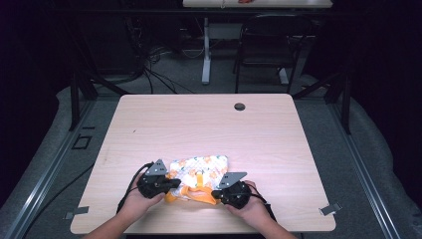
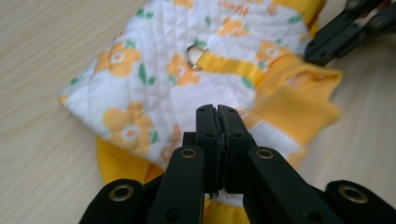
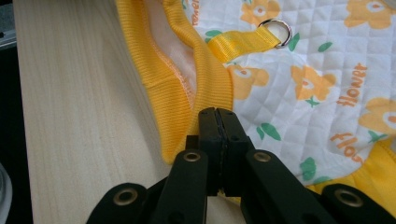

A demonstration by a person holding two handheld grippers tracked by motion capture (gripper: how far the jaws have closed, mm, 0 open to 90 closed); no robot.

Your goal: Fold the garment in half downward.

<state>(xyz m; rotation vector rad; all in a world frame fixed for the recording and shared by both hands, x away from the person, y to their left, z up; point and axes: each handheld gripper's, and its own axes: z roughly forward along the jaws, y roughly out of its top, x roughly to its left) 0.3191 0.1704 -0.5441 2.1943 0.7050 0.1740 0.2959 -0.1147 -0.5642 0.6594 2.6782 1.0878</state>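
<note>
Quilted floral garment (image 1: 200, 172), yellow ribbed trim, metal ring (image 2: 196, 56)

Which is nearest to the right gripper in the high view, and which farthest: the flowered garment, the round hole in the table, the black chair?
From the right gripper, at the table's near edge:
1. Flowered garment, just beside the fingers, toward the left.
2. Round hole, near the table's far edge.
3. Black chair, on the floor beyond the table.

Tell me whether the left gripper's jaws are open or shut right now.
Shut. In the left gripper view, the left gripper has its two black jaws pressed together with no gap, over the flowered garment; whether cloth is pinched, cannot tell.
</note>
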